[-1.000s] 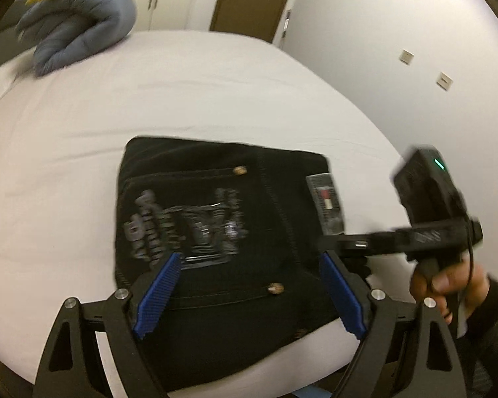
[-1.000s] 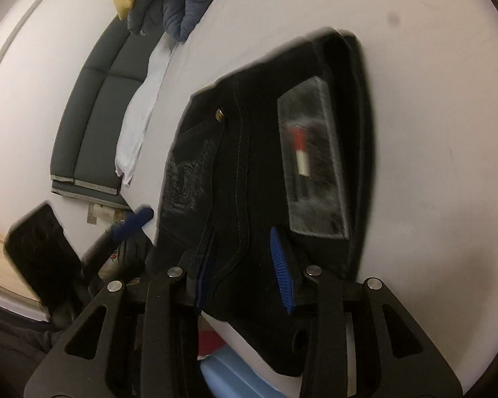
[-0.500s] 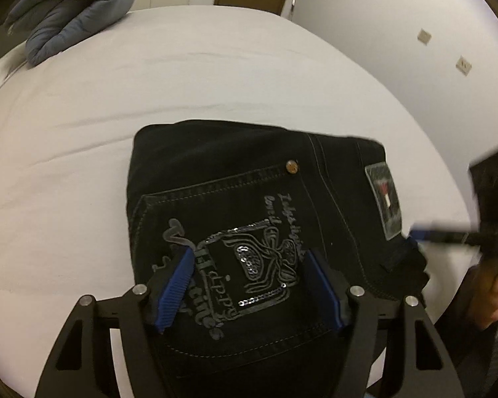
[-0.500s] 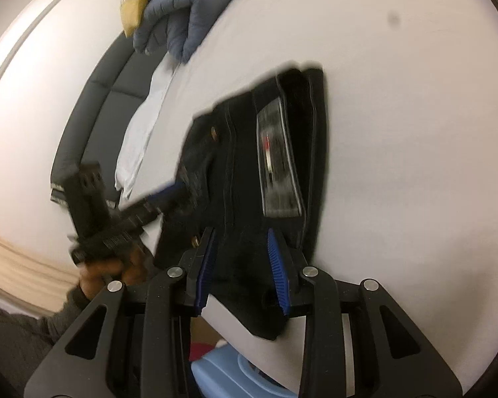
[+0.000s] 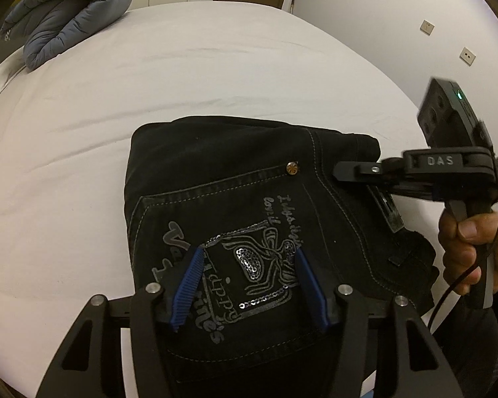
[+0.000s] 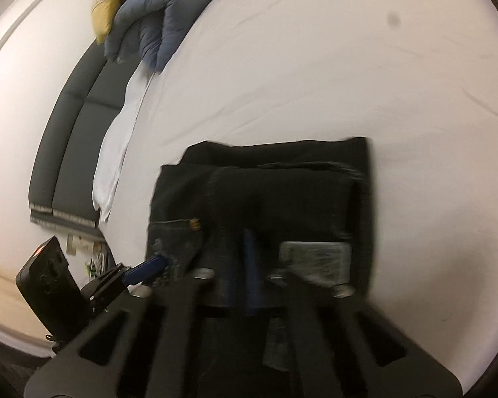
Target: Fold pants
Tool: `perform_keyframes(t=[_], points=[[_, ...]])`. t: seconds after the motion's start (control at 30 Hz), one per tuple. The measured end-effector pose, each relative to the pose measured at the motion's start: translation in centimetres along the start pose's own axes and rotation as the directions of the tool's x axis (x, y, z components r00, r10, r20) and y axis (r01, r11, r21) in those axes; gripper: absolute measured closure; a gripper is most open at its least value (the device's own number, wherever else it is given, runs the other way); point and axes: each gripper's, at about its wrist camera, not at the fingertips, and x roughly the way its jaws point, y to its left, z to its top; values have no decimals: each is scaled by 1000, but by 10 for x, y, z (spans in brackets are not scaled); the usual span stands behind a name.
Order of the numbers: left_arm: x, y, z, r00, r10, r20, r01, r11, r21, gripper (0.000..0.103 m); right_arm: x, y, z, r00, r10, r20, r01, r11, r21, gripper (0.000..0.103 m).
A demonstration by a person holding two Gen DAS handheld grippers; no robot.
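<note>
Left gripper [image 5: 249, 282], jaws half-open and just narrowing, hovers over pants [image 5: 235, 199] pocket; right gripper [image 6: 250, 265], pinched shut, sits at waistband edge, nearer.

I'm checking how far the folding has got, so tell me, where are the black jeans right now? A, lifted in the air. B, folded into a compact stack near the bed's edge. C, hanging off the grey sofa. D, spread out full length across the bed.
B: the black jeans lie as a compact folded stack, back pocket up, on the white bed sheet near its edge.
</note>
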Motion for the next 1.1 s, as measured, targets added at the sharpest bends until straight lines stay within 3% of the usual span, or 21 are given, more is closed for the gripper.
perform_keyframes(t=[0.17,0.23,0.33,0.43,0.5,0.67,0.8,0.9,0.93,0.97,1.0,1.1], points=[[-3,-1,-3,1000,6,4,-6,1000,5,44,-32,-21,-17,997,-23,72,16,996,90,103],[-4,0,-3,1000,3,8,-3,1000,-3,44,-51,-8,-28,992,-59,109,54,997,49,103],[-13,-1,1,999,8,32,-8,1000,-6,45,-60,18,-49,996,51,76,-49,998,-34,103],[-21,-2,-2,999,8,44,-8,1000,7,45,-45,25,-76,1000,2,-14,-3,996,-90,100],[-25,-4,-15,1000,9,30,-10,999,33,45,-35,11,-95,997,-43,-59,38,997,-70,100],[-33,-24,-61,998,50,46,-56,989,140,46,-65,-2,-123,999,-31,31,34,996,-82,100],[-47,-29,-79,998,25,60,-32,993,113,46,-95,-2,-136,997,-37,73,43,995,-87,100],[-64,-26,-81,996,-4,90,-5,995,98,45,-123,0,-142,989,-79,128,91,992,-88,84],[-70,-22,-80,995,1,103,-10,996,89,45,-133,0,-141,986,-69,152,81,994,-77,66],[-72,-18,-75,994,5,112,-13,997,75,42,-142,-1,-138,982,-61,179,73,995,-62,34],[-75,-10,-70,993,4,119,-10,999,53,40,-155,-6,-136,975,-63,211,74,996,-45,23],[-72,22,-48,993,11,114,-8,1000,-24,39,-167,-16,-116,964,-41,264,46,999,-13,20]])
